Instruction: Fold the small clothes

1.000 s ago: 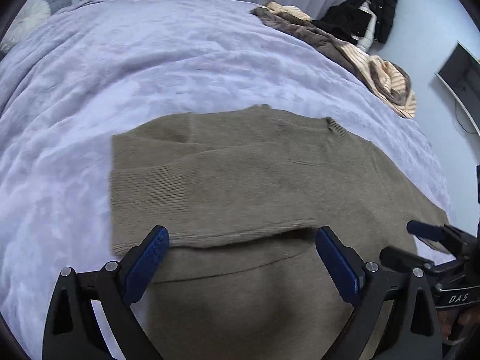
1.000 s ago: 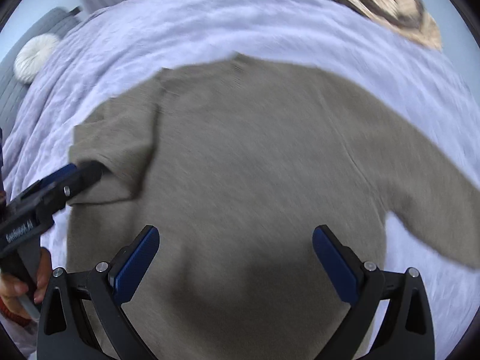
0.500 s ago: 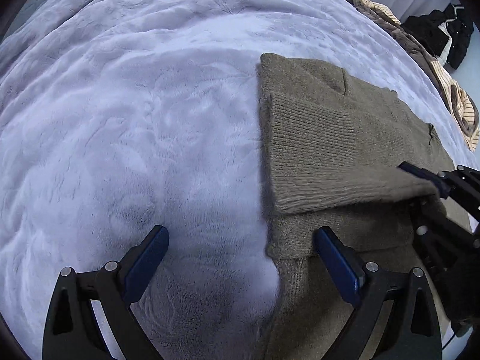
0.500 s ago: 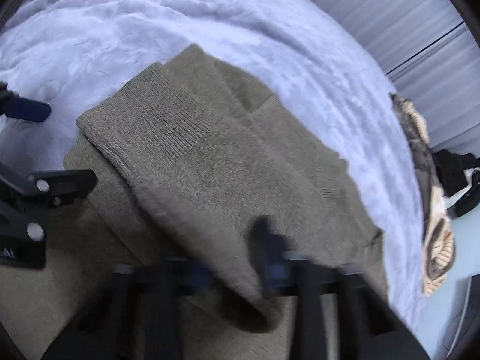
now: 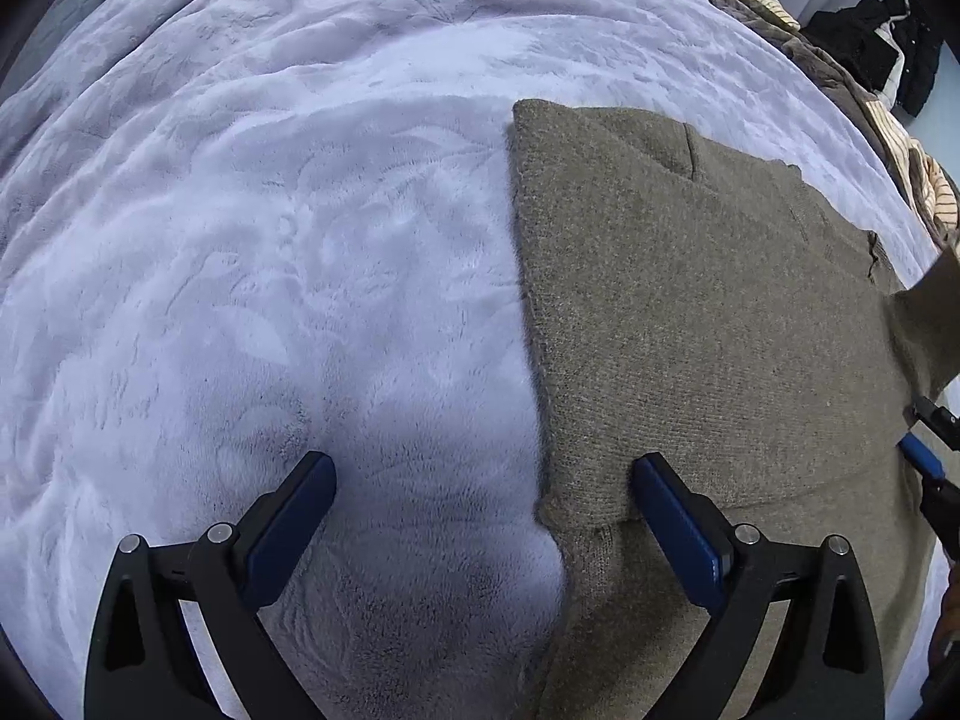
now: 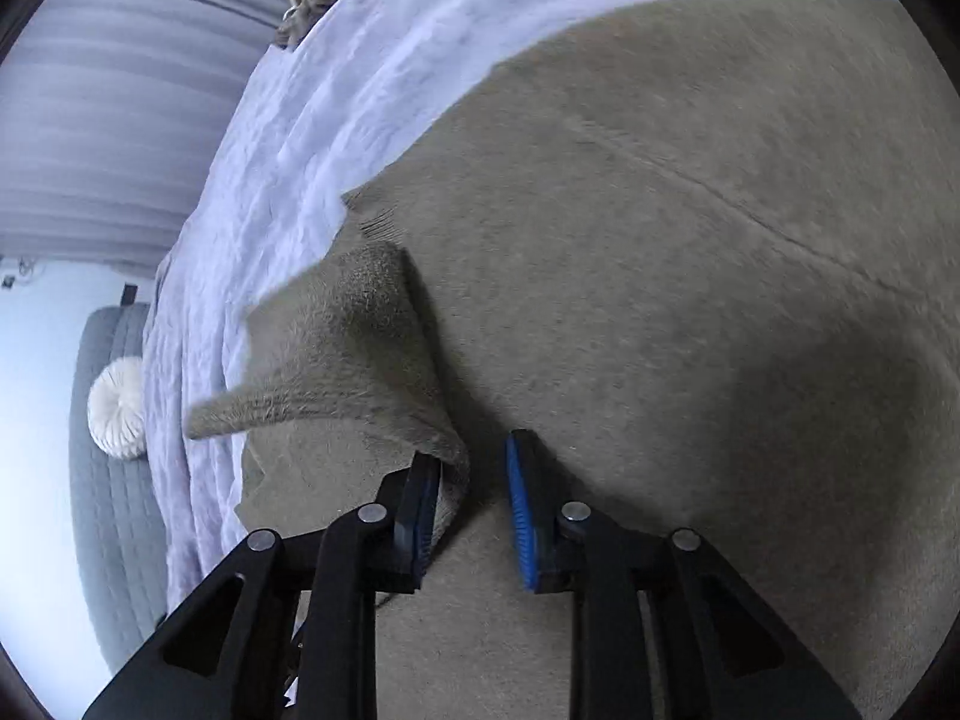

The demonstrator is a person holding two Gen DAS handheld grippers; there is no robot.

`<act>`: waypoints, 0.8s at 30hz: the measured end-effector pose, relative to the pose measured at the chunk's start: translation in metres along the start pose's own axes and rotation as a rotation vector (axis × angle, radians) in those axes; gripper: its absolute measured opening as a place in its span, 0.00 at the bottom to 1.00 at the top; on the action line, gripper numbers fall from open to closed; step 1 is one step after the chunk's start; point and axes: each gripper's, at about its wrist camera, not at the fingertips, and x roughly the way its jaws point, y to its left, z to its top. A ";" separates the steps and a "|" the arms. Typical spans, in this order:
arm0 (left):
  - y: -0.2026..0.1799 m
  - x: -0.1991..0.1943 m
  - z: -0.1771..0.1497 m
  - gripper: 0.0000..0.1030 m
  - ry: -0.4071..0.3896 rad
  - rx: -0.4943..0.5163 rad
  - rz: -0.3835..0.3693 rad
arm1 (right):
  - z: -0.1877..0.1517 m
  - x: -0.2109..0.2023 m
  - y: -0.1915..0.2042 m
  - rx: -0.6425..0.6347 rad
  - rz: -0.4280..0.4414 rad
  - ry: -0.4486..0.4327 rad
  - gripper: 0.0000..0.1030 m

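An olive knit sweater (image 5: 690, 312) lies on a lavender plush blanket (image 5: 270, 240), its left sleeve folded across the body. My left gripper (image 5: 483, 516) is open and empty, straddling the sweater's left folded edge just above the blanket. In the right wrist view my right gripper (image 6: 471, 492) has its jaws partly apart; the ribbed cuff of the sleeve (image 6: 336, 360) rests against its left pad and is lifted over the sweater body (image 6: 690, 240). The right gripper's blue tip also shows at the far right of the left wrist view (image 5: 924, 456).
A pile of brown and striped clothes (image 5: 840, 78) lies along the bed's far right edge, with black garments (image 5: 870, 42) behind. A round white cushion (image 6: 117, 408) sits on grey padding left of the bed. Curtains hang at the back.
My right gripper closed in on the folded sleeve's cuff, lifted it and now has its jaws parting. My left gripper swung left to the sweater's folded edge and stayed open.
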 end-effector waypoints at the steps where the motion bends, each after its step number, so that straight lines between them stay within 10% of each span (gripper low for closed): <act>1: 0.000 -0.003 0.004 0.97 0.001 -0.001 -0.002 | 0.000 -0.003 0.001 -0.010 0.000 -0.007 0.40; 9: -0.015 0.015 0.057 0.96 0.046 -0.020 -0.110 | 0.018 -0.009 0.017 -0.120 -0.067 -0.030 0.49; 11: -0.022 0.022 0.067 0.78 0.050 -0.014 -0.118 | 0.023 -0.002 0.014 -0.085 -0.062 -0.014 0.49; 14: -0.029 0.020 0.074 0.60 0.043 0.025 -0.137 | 0.023 -0.001 0.016 -0.084 -0.097 -0.009 0.06; 19: -0.031 0.019 0.080 0.69 0.057 0.052 -0.125 | 0.008 -0.007 -0.012 0.044 -0.063 0.009 0.07; 22: -0.023 0.014 0.080 0.84 0.028 0.037 -0.127 | -0.012 -0.010 -0.002 0.013 -0.028 0.031 0.27; 24: -0.020 0.017 0.086 0.84 0.039 0.038 -0.148 | -0.036 -0.005 0.018 -0.048 0.074 0.100 0.59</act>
